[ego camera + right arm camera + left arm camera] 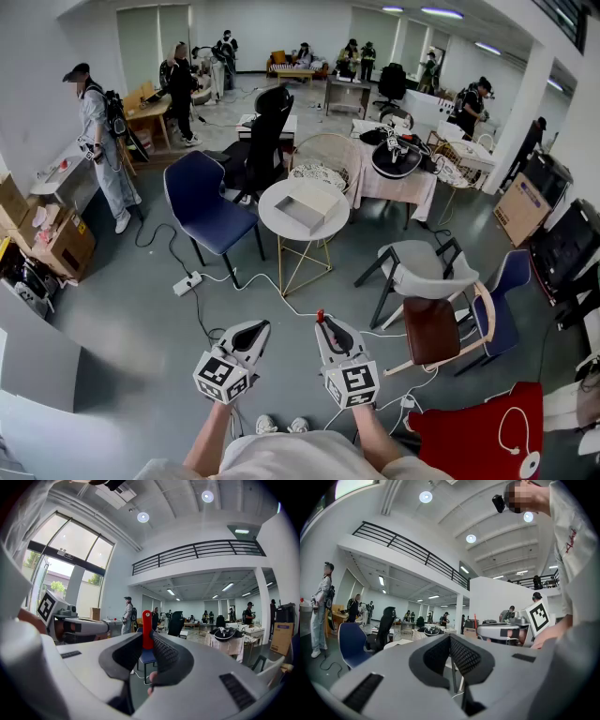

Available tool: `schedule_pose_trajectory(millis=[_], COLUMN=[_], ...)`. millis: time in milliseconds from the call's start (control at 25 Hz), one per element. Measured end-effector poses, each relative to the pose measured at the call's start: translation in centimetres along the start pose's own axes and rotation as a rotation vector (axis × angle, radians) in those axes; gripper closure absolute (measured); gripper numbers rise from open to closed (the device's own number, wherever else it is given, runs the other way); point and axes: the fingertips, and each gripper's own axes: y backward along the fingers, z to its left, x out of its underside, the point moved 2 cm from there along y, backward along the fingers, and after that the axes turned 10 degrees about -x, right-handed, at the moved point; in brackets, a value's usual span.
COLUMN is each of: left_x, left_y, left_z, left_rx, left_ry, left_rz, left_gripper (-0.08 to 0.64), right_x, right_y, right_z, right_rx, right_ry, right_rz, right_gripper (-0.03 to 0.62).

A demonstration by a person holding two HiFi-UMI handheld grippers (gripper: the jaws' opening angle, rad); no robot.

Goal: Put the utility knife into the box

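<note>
Head view: the right hand-held gripper (322, 323) carries the red utility knife (320, 316) upright in front of the person. It is well apart from the open box (307, 205) on the round desk (272, 223) ahead, so I judge the carry has barely begun. The left hand-held gripper (255, 328) rides alongside, idle.

Left gripper view: its pads (461, 654) meet with nothing between them.

Right gripper view: the jaws clamp the knife's (146, 627) body. Its red end stands clear beyond the pads, ready to go into the box first.

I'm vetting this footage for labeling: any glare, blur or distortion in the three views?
Head view: strong fisheye bending, even light, soft shadows on the floor. Left gripper view: ceiling lamps glare. Right gripper view: windows bright, utility knife sharp.
</note>
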Motion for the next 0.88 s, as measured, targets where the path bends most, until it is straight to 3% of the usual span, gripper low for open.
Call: schedule_pose_trajectory(millis=[400,880], left_x=[0.3,1.4], left_y=[-0.4,-1.4], left_z=[-0.4,-2.5], left_rx=[-0.009,-0.040], left_ry=[-0.001,-0.007], left_rz=[0.003,0.026], left_gripper=[0.549,0.548], right_x=[0.3,1.5], right_y=[0.4,1.0], right_z=[-0.7,-1.3], right_rx=[-0.010,-0.095], right_ry=[0.003,0.001], right_rz=[-0.001,-0.002], right_gripper=[0.515,0.514])
